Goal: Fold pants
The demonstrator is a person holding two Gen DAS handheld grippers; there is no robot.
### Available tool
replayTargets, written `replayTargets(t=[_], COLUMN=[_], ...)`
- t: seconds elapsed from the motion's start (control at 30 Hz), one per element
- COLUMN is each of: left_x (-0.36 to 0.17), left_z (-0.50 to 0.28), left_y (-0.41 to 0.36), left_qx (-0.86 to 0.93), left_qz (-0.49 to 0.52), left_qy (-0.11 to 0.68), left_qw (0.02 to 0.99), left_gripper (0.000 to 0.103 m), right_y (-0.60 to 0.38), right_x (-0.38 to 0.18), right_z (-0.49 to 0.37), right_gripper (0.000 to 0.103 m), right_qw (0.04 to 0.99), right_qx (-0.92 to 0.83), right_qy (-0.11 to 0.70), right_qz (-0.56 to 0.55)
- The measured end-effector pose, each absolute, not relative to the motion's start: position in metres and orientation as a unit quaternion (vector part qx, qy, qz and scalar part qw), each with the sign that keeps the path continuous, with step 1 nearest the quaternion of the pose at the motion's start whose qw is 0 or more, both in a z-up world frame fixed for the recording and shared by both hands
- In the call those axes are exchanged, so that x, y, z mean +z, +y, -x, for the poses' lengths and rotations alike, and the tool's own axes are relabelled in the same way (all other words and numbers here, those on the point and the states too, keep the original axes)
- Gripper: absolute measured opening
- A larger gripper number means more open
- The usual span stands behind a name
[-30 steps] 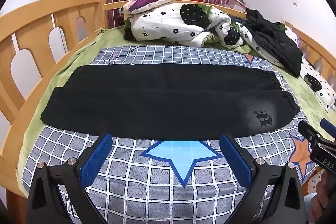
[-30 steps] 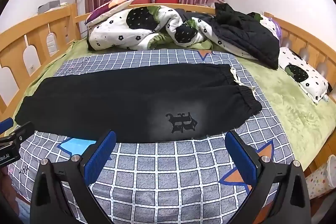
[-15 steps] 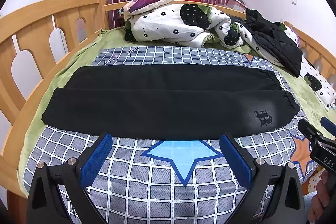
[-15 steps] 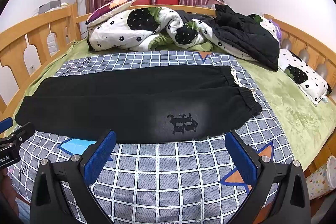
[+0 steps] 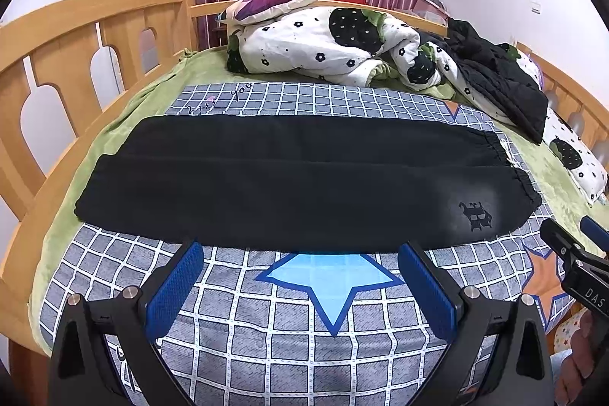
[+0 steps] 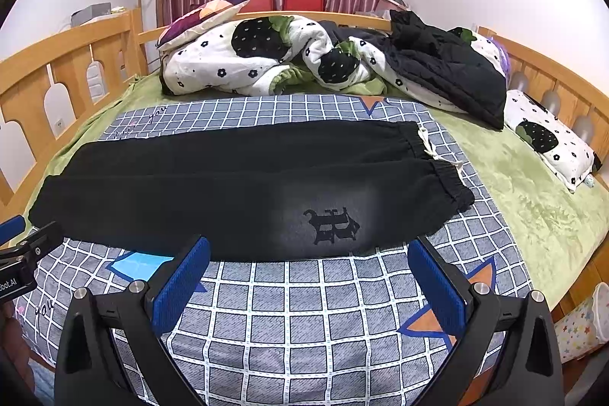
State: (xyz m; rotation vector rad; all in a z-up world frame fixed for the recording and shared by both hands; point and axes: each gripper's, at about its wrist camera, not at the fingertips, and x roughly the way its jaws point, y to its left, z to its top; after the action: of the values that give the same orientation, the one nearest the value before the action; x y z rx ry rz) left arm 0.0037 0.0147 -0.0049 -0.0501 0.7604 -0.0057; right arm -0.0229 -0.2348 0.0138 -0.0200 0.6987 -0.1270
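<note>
From the left wrist view, the left gripper (image 5: 300, 267) stands with its blue-padded fingers (image 5: 176, 288) spread wide and nothing between them, held just above the checked blanket (image 5: 266, 341). Straight ahead of the fingertips lie the black pants (image 5: 297, 185), stretched sideways across the blanket with one leg folded lengthwise onto the other, so a long seam line runs across the middle. The near edge of the cloth is just beyond both fingertips, not touching them. The fabric is flat and dark, nearly free of wrinkles. The leg ends lie ahead and to the left of the claw; the gathered elastic waistband (image 5: 521, 174) lies ahead and to the right, with a pale patch carrying a dark printed logo (image 5: 475, 215) just beyond the right fingertip. A blue star shape on the blanket sits between the fingers. At the far right edge, part of the right gripper (image 5: 574, 253) shows. Beyond the pants a rumpled floral quilt (image 5: 316, 48) is piled far ahead.

From the right wrist view, the right gripper (image 6: 308, 263) is likewise spread wide and holds nothing, poised over the blanket (image 6: 304, 322). The pants (image 6: 228, 189) lie directly ahead, their near hem just past the fingertips (image 6: 182, 280). The logo (image 6: 331, 225) sits ahead, between the two fingers, on a faded grey patch. The waistband (image 6: 449, 177) is ahead to the right, with a white drawstring (image 6: 430, 151) trailing at its far corner. The legs run off to the left, where the left gripper (image 6: 23, 246) pokes in at the frame edge. A black jacket (image 6: 437, 71) lies far ahead to the right on the green sheet (image 6: 533, 208).
</note>
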Motion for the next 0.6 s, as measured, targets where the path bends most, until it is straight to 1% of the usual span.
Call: replayTargets(t=[0.6], left_x=[-0.0072], left_z=[-0.0041], left_y=[0.0161], left_qx=[0.003], left_qz=[0.024], left_qy=[0.369], left_qw=[0.929], left_gripper=[0.103], right_y=[-0.2375], right_x=[0.0158], right_z=[0.0249], right_gripper=[0.102], right_qw=[0.94], right_qx=[-0.056], right_qy=[0.337], right_qz=[0.002])
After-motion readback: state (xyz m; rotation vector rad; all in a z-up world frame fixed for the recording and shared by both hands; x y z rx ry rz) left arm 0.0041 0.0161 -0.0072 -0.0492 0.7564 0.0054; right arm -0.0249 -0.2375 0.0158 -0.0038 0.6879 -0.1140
